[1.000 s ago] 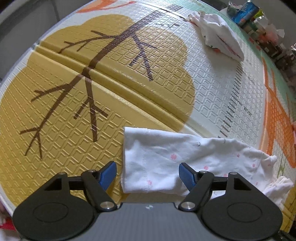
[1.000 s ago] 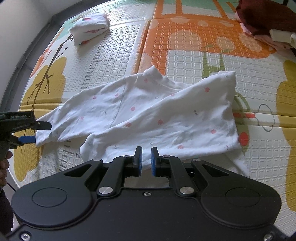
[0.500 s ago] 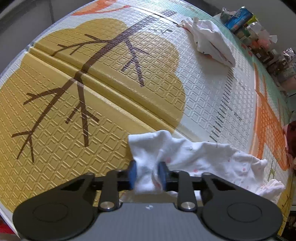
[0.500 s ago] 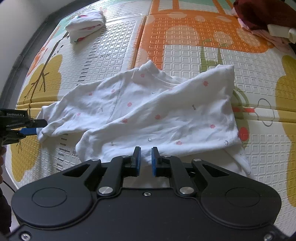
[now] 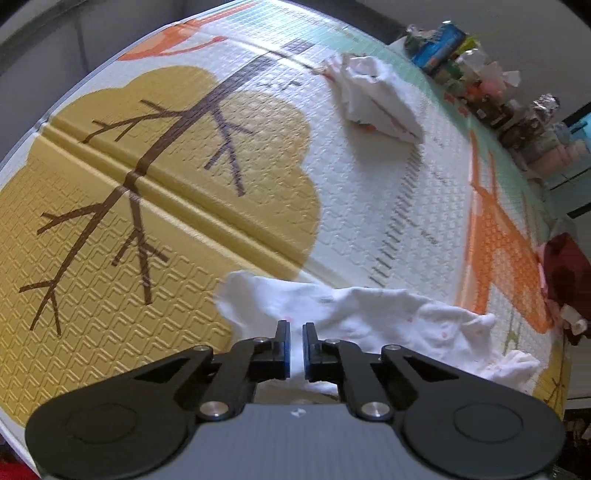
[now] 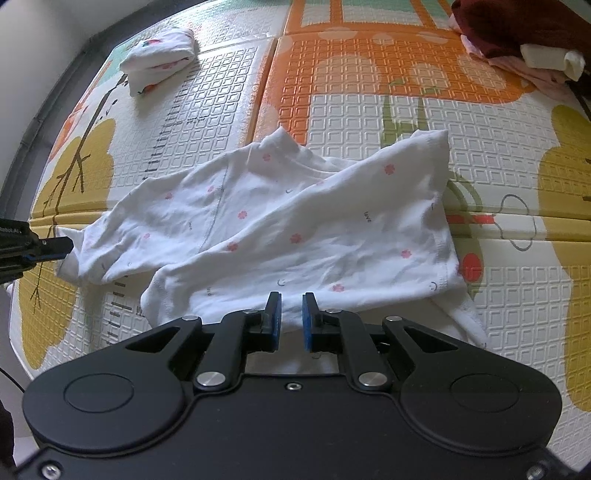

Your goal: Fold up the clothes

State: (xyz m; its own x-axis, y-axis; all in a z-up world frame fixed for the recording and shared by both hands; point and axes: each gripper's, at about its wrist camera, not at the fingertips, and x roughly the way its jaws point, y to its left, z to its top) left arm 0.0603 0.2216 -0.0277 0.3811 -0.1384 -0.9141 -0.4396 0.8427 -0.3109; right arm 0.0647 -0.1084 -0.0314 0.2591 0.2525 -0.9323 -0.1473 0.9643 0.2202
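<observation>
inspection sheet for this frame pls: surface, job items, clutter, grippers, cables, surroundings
Surface: patterned foam play mat, tree and orange prints, a fold seam across it.
Job's things: white flower-print garment lies spread and wrinkled; a folded white garment sits at the far corner.
Clutter: dark red and pink clothes pile at the mat's edge.
Grippers: left gripper is shut on the flower-print garment's sleeve end; right gripper is shut on its near hem.
Cables: a thin dark cable shows at the right view's left edge.
Surroundings: packages and bottles crowd beyond the mat; grey wall.
</observation>
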